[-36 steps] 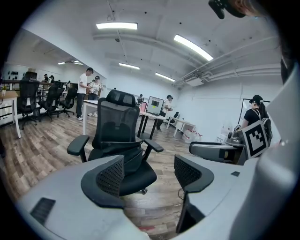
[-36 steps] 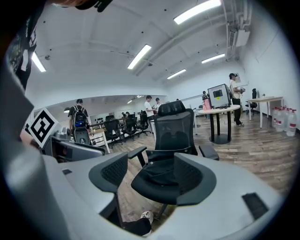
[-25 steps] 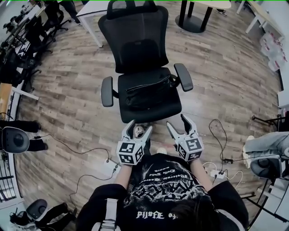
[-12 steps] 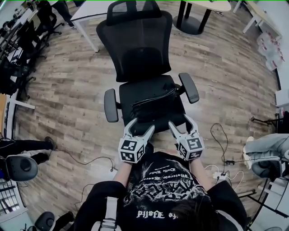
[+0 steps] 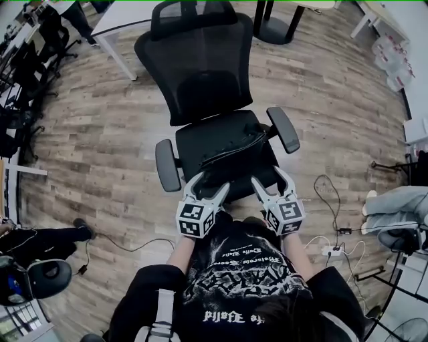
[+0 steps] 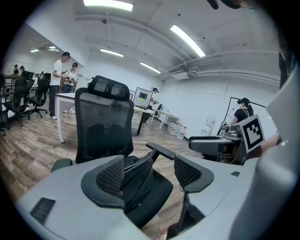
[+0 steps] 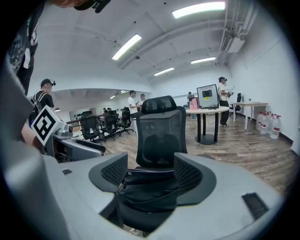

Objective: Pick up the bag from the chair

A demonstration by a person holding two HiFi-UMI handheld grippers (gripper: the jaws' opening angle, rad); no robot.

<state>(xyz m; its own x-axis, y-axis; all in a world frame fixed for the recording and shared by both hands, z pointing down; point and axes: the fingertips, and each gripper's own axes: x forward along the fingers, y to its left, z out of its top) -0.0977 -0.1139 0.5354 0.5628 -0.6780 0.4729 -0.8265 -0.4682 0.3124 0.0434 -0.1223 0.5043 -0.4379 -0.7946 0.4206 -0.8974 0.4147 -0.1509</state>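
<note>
The black bag lay across the seat of a black mesh office chair, which stood on a wood-plank floor in an open office with white tables and ceiling strip lights. The left hand-held gripper and right hand-held gripper hovered at the seat's front edge, both released, with their jaws apart and short of the bag.

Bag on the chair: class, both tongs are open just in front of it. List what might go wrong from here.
1. The bag lies slumped, black on the black chair seat; the left tongs or right tongs might pinch only a loose fold, and it could slip.
2. Armrests flank the seat, so a wide reach might knock one.
3. Cables trail on the floor nearby; a step could snag them.
</note>
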